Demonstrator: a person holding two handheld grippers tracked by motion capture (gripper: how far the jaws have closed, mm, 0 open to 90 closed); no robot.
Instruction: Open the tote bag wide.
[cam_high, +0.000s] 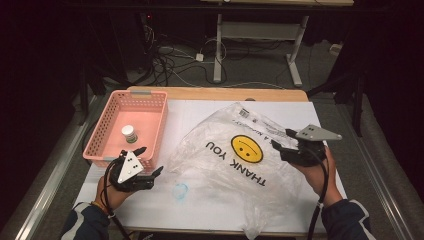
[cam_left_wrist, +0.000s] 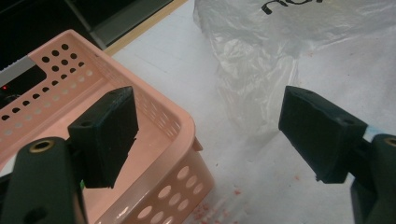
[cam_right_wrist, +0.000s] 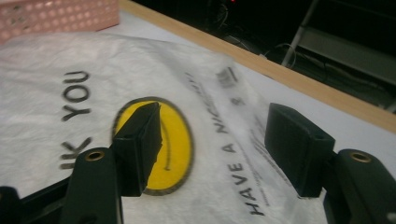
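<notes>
High view: both claws gape empty, left claw (cam_high: 150, 161) at seven o'clock beside the pink basket (cam_high: 105, 131) holding a small bottle (cam_high: 129, 133); right claw (cam_high: 282, 139) over the untouched plastic bag (cam_high: 235, 160).

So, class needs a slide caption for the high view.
Two open grippers, left and right, flank a smiley plastic bag beside a pink basket.
</notes>
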